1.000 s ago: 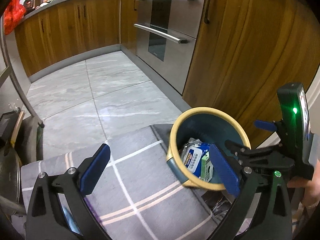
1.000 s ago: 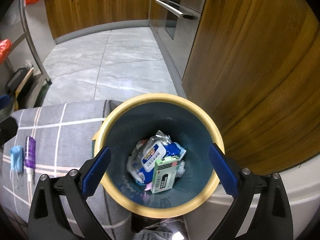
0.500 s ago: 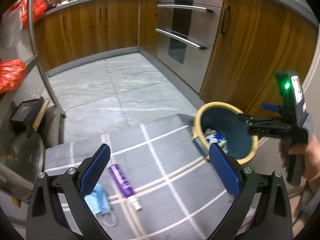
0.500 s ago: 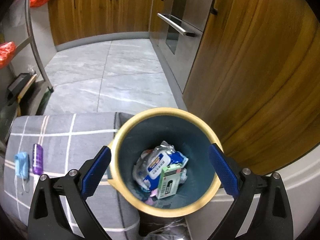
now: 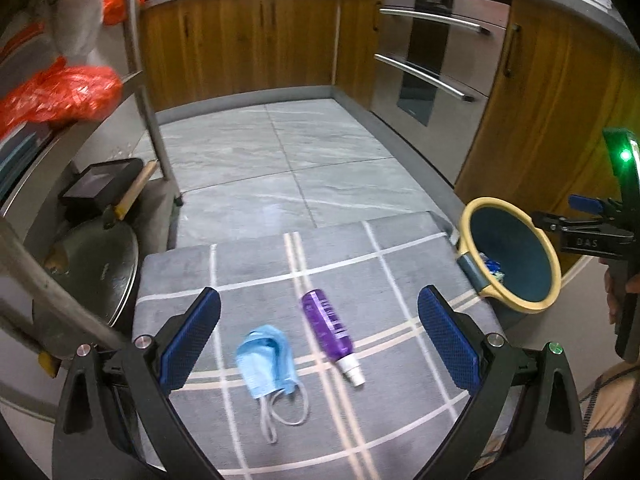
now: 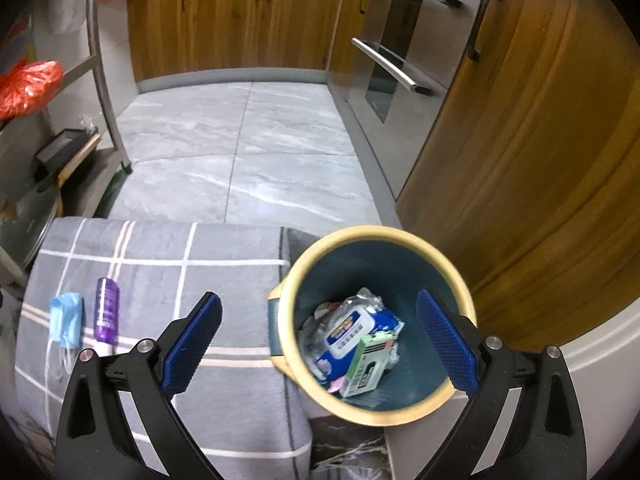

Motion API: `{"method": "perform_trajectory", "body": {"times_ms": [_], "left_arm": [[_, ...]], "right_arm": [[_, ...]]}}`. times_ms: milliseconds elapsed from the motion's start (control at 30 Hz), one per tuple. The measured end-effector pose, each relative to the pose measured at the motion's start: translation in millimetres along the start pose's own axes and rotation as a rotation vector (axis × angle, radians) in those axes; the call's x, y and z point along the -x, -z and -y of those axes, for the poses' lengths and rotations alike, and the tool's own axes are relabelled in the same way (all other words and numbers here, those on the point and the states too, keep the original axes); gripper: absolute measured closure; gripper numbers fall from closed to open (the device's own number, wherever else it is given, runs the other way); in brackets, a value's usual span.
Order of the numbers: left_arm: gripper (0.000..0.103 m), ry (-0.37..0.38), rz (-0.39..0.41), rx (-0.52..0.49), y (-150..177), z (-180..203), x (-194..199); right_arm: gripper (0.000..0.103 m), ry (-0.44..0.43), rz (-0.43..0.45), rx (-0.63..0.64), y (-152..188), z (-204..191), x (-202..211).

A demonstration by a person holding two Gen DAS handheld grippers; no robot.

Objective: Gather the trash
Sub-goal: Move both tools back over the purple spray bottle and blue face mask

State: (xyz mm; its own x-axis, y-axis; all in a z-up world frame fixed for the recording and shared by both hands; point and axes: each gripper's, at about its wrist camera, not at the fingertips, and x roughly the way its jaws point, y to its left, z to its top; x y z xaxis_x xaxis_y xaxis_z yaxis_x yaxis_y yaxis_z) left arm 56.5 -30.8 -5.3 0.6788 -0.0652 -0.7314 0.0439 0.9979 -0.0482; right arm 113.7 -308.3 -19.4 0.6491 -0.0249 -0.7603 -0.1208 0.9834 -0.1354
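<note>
On the grey checked mat, two pieces of trash lie side by side, just apart: a blue mask and a purple bottle, its white cap toward 5 o'clock. Both sit between the spread jaws of the left gripper, which hovers above them, empty. The bin, yellow-rimmed, stands at the mat's 3 o'clock edge and already holds a wipes pack and a green carton. The right gripper hangs over the bin, jaws wide, holding nothing.

The mask looks light and limp; it will likely sag and fold when pinched, so the bunched pleated body seems a safer hold than the thin ear loops trailing toward 6 o'clock. The bottle looks rigid, smooth and round, so it may roll or slip; gripping across the middle of the barrel, jaws square to its length, seems best.

Whether the bottle is full or empty cannot be told. Its label is unreadable. Lower trash in the bin is buried under the pack, and the left view shows only a sliver of the contents. A rack at 9 o'clock is blurred.
</note>
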Motion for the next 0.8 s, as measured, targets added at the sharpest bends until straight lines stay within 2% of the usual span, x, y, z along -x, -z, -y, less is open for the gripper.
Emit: {"method": "perform_trajectory", "body": {"times_ms": [100,300,467,700,800], "left_arm": [[0.006,-0.006,-0.012,0.039,2,-12,-1],[0.006,-0.019,-0.021,0.042,11,-28,-2],[0.006,-0.068,-0.079,0.052,24,-51,-15],[0.006,-0.069,-0.195,0.095,49,-75,-51],[0.006,-0.060,-0.236,0.105,57,-79,-62]], "right_arm": [[0.006,-0.017,-0.006,-0.038,-2,-3,2],[0.006,-0.094,-0.004,-0.087,-7,-22,7],[0.006,-0.139,-0.029,-0.072,-14,-51,1],[0.006,-0.183,-0.082,-0.027,-21,-101,-17],[0.006,-0.236,-0.150,-0.067,-14,-122,-32]]}}
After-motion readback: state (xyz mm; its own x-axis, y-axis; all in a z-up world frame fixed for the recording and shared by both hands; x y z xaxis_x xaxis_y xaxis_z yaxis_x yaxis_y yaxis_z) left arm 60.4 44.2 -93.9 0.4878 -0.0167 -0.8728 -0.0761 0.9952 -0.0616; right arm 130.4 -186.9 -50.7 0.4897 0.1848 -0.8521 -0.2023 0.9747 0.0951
